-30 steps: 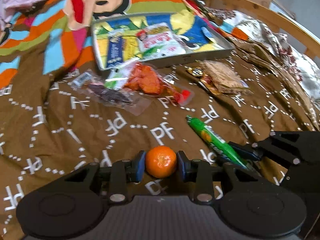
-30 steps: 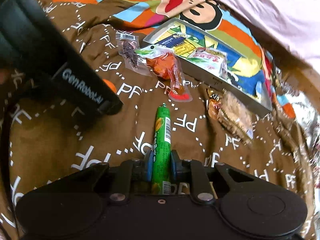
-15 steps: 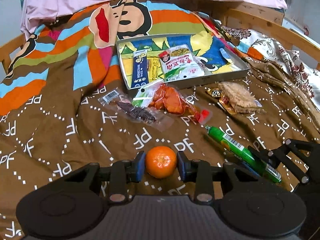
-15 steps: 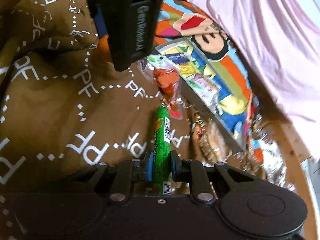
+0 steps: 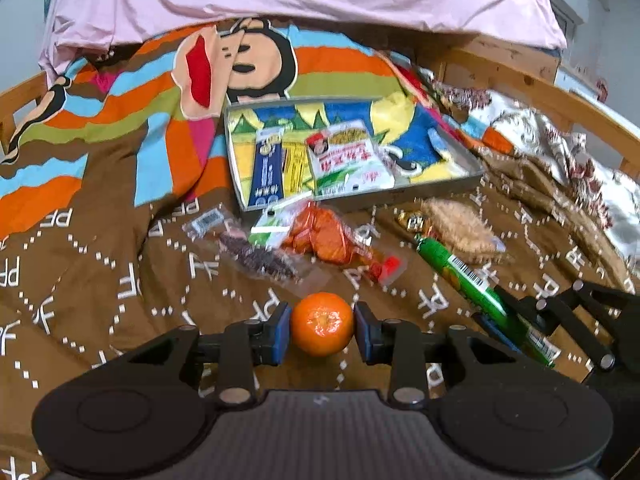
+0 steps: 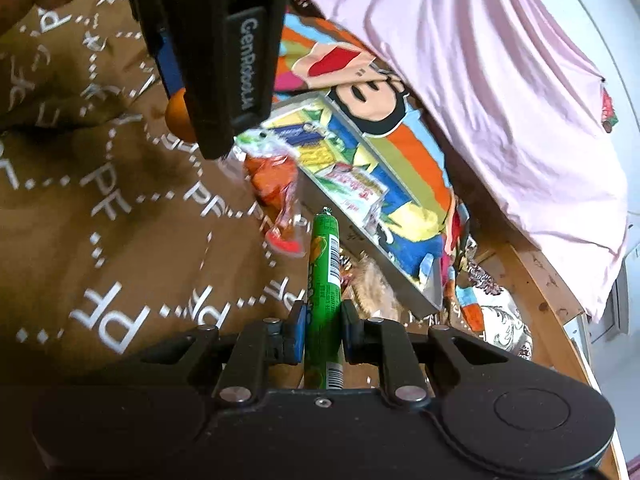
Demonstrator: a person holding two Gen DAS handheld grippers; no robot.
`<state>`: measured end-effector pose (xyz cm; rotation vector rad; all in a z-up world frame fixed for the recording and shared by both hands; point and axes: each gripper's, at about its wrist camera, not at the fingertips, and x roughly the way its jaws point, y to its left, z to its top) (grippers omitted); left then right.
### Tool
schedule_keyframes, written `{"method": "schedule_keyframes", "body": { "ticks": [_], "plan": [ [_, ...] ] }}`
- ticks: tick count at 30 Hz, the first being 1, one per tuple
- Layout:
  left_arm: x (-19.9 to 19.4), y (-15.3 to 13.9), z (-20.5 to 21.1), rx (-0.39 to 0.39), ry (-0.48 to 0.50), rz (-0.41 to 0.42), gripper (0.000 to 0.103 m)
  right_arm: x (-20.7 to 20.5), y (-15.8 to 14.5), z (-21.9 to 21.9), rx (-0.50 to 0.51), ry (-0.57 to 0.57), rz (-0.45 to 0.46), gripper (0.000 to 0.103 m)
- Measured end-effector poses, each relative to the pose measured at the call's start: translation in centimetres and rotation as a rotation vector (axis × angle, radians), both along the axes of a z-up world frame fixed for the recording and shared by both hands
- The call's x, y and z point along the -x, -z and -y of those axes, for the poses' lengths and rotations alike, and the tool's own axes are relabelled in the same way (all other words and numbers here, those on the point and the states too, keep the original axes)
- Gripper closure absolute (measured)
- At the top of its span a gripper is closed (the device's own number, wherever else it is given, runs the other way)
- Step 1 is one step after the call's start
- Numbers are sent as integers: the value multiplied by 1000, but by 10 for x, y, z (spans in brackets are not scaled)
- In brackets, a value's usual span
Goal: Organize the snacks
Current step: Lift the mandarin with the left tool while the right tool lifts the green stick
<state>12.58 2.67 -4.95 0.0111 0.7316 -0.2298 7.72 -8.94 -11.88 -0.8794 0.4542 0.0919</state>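
White "PF" letters repeat across the brown bedspread (image 5: 100, 280), and "GenRobot.AI" reads down the black body of the left gripper (image 5: 322, 326) in the right wrist view. Its jaws pinch a mandarin (image 5: 322, 329), held above the bedspread. The right gripper (image 6: 323, 330) has its jaws pressed on a green stick snack (image 6: 323, 280) bearing a white barcode label (its small print is unreadable). The metal tray (image 5: 460, 184) on the bed holds a blue sachet (image 5: 266, 172), a yellow packet (image 5: 295, 166) and a white-and-green pouch (image 5: 348, 160) with red characters. In front lie an orange snack bag (image 5: 328, 236), a clear packet of dark pieces (image 5: 256, 254) and a blurred cracker pack (image 5: 460, 230).
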Motion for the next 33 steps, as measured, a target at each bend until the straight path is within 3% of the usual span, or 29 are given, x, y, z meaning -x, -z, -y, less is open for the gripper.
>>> {"method": "schedule_keyframes", "body": {
  "ticks": [7,21,29,33],
  "plan": [
    [-1,-13,2,-2,-6,99,66,0,-18,1,-74,8,63,84],
    [-5,-26,-3,48,-44,180,66,-6,-43,9,-191,14,124,84],
    [-32,-28,-5,33,-94,230,66,-24,-46,9,-194,-24,135,84],
    [-65,-28,-18,79,-136,263,66,-54,-48,2,-185,-59,165,84]
  ]
}}
